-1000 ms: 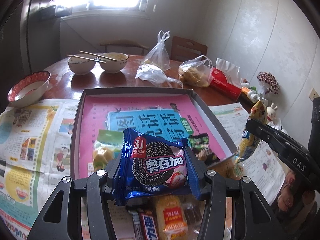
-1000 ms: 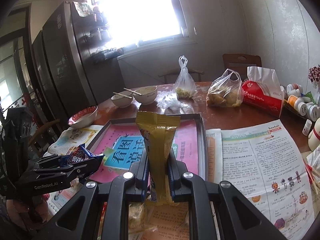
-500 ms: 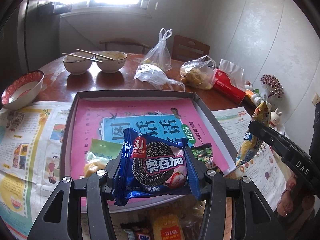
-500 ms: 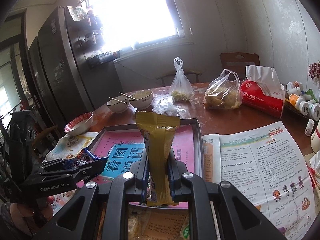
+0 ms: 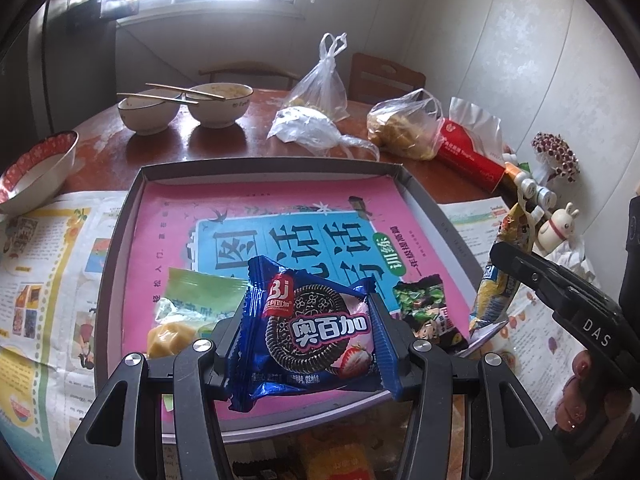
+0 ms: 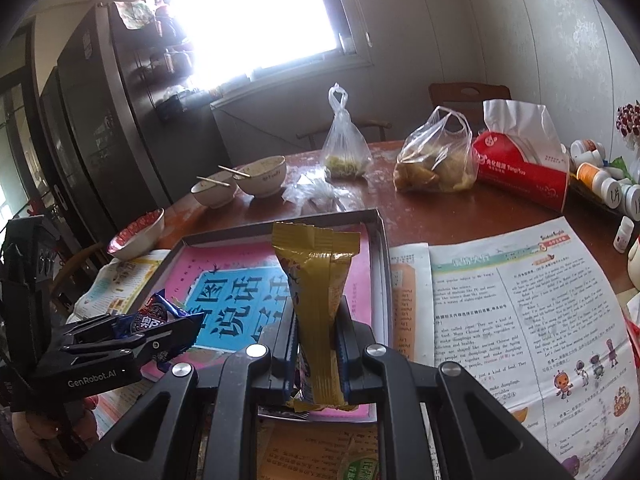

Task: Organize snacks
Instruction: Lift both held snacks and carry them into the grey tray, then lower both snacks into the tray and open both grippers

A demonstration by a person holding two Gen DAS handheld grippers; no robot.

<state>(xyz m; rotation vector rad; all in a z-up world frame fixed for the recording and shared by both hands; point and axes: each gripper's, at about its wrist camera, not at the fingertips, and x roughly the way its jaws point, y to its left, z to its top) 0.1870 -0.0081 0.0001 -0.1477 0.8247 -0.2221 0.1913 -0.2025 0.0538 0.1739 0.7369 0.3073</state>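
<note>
My left gripper [image 5: 310, 330] is shut on a blue cookie packet [image 5: 316, 328] and holds it over the near part of the grey tray [image 5: 272, 166], which has a pink and blue book cover as its floor. My right gripper [image 6: 316, 330] is shut on a tall yellow snack packet [image 6: 316, 280], held upright over the tray's near right corner [image 6: 380, 240]. The right gripper also shows at the right of the left wrist view [image 5: 504, 256], and the left gripper at the left of the right wrist view [image 6: 172, 328]. In the tray lie a green-wrapped snack [image 5: 192, 292] and a dark green packet [image 5: 428, 308].
Newspapers [image 6: 520, 300] lie on both sides of the tray. Behind it stand two bowls with chopsticks [image 5: 184, 108], a red-rimmed bowl [image 5: 36, 168], plastic bags [image 5: 404, 128], a red tissue pack [image 6: 524, 168] and small bottles [image 6: 600, 176]. More snacks [image 5: 336, 460] lie below the tray's near edge.
Both grippers have moved forward over the tray with their packets still held. The tray now sits lower and closer in both views.
</note>
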